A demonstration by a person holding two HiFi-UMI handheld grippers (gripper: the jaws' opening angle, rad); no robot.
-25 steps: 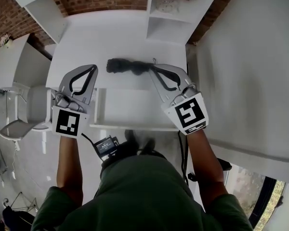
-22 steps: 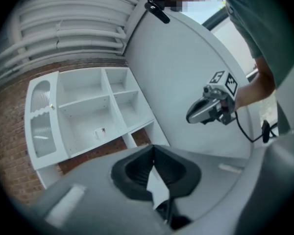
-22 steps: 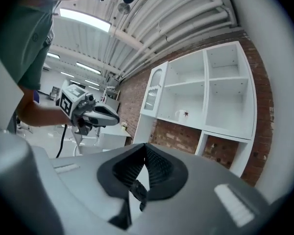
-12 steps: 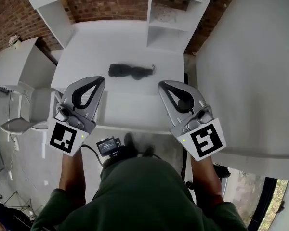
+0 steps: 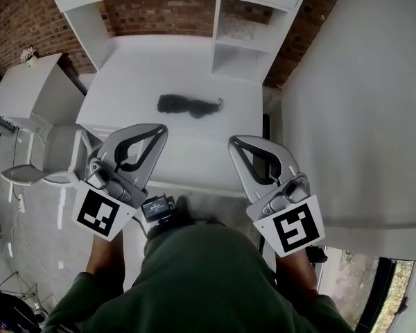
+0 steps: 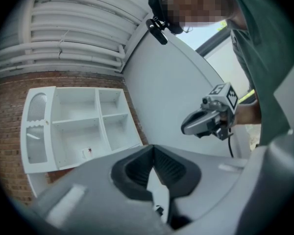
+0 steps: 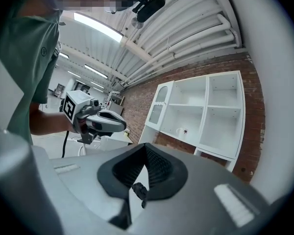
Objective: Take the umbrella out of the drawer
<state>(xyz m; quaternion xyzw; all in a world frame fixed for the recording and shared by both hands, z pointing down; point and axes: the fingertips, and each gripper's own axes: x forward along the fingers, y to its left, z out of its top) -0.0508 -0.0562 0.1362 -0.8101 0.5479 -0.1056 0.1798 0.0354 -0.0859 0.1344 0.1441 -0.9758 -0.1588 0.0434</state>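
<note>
The black folded umbrella [image 5: 187,105] lies on the white desk top [image 5: 145,68], out of the drawer. The white drawer [image 5: 194,165] stands pulled out at the desk's front, and nothing shows in the part I can see. My left gripper [image 5: 159,129] hovers over the drawer's left side, shut and empty. My right gripper [image 5: 234,142] hovers over its right side, also shut and empty. Both are well short of the umbrella. A sliver of the umbrella [image 7: 139,190] shows below the right gripper [image 7: 145,148]. In the left gripper view the left gripper [image 6: 153,150] is shut, with the right gripper [image 6: 208,121] beyond it.
A white shelf unit [image 5: 243,40] stands at the back of the desk against a brick wall [image 5: 159,16]. A white chair [image 5: 48,158] and a small white table [image 5: 28,89] are at the left. A large white panel [image 5: 353,103] runs along the right.
Both grippers have drawn back toward the person and risen. The right gripper has left the umbrella's near end. The umbrella lies where it was.
</note>
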